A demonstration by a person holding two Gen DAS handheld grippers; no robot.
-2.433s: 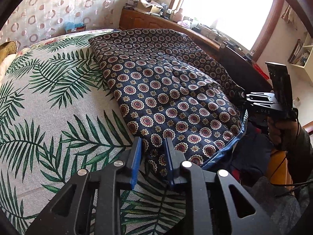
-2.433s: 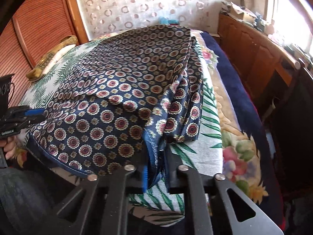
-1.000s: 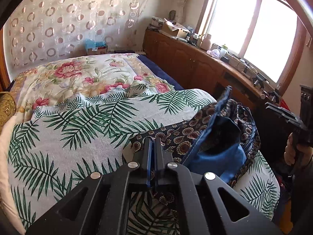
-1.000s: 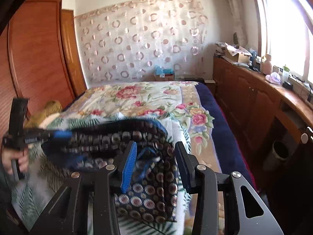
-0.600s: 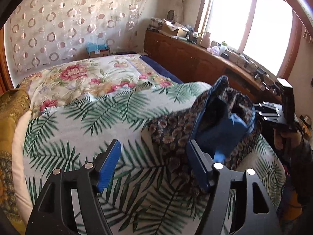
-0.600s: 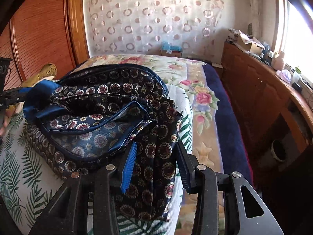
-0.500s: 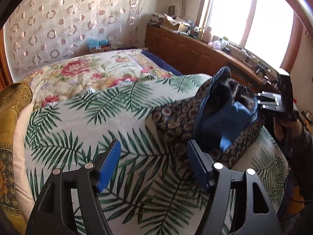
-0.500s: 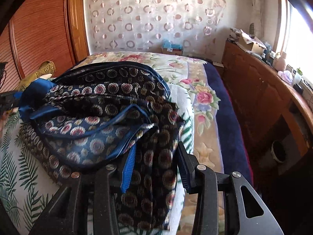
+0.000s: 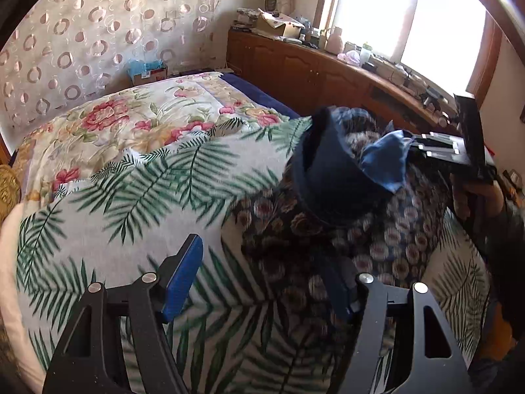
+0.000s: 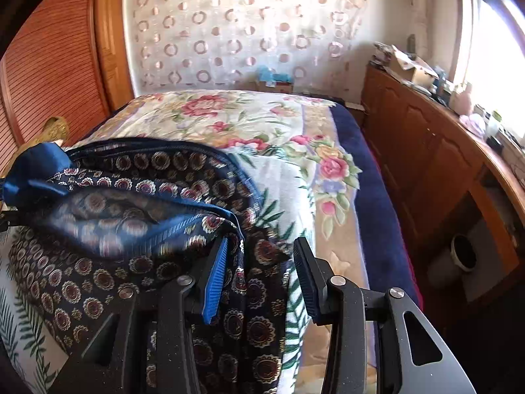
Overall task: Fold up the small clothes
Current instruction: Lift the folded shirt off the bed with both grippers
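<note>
garment [image 9: 331, 229]: navy print cloth with a blue lining, seen bunched up on the palm-leaf sheet [image 9: 131, 203] near the bed's front edge; a blue corner is lifted and a dark fold is stood up behind it

left gripper [image 9: 262, 275]: spread wide, having just been opened, nothing pinched; one blue pad is seen over the bare sheet, the other over the blurred edge of the garment, contact can't be told

right gripper [image 10: 259, 275]: held partly spread over the garment's hanging edge, cloth is seen between the jaws, but the pads aren't pressed on it; in the left view it's seen held in a hand [image 9: 472, 197] just beside the raised blue corner

bed [image 10: 370, 203]: covered by a floral quilt [image 10: 229, 115] further back, with the palm-leaf sheet laid over the front part

background: circle-print curtain [image 10: 229, 32] seen behind the bed, wooden cabinets [image 10: 426, 151] along the window side, cluttered on top
</note>
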